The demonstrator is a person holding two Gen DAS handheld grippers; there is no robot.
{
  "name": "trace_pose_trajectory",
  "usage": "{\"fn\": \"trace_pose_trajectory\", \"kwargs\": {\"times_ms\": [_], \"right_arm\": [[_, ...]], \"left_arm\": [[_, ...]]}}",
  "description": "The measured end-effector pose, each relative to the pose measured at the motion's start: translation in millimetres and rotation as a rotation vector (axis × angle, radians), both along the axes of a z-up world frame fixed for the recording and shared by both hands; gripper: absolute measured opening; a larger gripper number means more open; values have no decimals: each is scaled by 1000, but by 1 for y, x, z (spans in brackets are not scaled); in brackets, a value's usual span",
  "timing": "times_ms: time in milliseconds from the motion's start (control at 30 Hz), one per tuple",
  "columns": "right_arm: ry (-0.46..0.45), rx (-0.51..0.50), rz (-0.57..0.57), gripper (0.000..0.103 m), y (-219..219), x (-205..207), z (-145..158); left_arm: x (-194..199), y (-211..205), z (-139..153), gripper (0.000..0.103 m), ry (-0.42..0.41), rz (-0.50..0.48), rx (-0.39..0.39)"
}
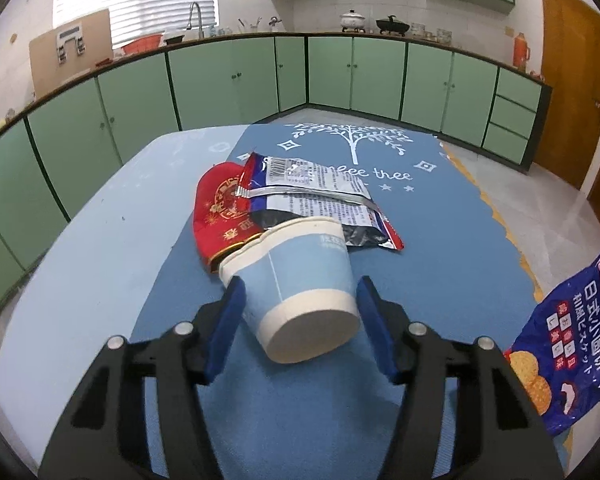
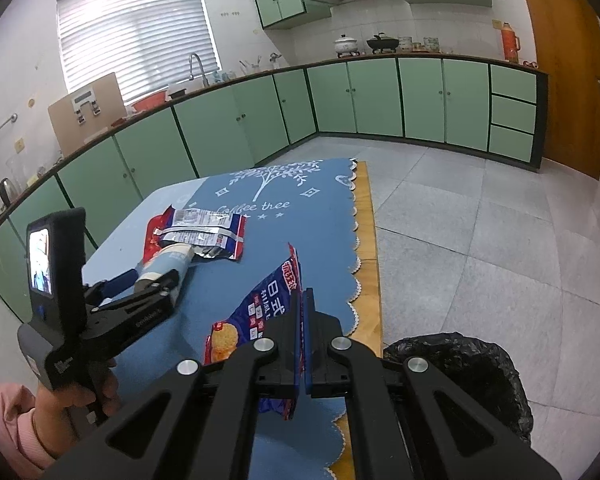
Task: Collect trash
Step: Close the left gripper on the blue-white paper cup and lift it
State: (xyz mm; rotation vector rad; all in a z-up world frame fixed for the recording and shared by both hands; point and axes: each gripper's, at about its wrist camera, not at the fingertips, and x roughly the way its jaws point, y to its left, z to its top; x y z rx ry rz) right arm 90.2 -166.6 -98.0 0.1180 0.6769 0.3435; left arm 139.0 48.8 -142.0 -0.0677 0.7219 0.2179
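My left gripper point(image 1: 300, 300) straddles the cup point(image 1: 296, 284), which lies on its side on the desk point(image 1: 100, 240) atop the wrappers point(image 1: 300, 200), base toward me and mouth away, its long axis running along my fingers. The jaws stand half open, a pad on each flank, with a sliver of gap on the right. My right gripper point(image 2: 302, 344) is clamped on the biscuit bag point(image 2: 256, 312), with the bin point(image 2: 480, 364) just beside it, lower right.
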Motion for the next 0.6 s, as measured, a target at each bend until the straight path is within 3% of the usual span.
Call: {"fn": "trace_pose_trajectory", "kwargs": {"times_ms": [133, 367, 433, 500, 600], "right_arm": [[-5, 2, 1, 1, 0, 0, 1], [-19, 2, 5, 1, 2, -3, 6], [-23, 1, 7, 1, 3, -2, 8], [-25, 0, 9, 1, 4, -2, 9], [-24, -7, 11, 1, 6, -2, 9]], "left_arm": [[-7, -1, 6, 42, -26, -24, 0], [-16, 6, 9, 41, -26, -41, -47], [-17, 5, 9, 44, -22, -39, -42], [-17, 5, 9, 65, -22, -37, -45], [-17, 4, 9, 76, -21, -28, -30]]}}
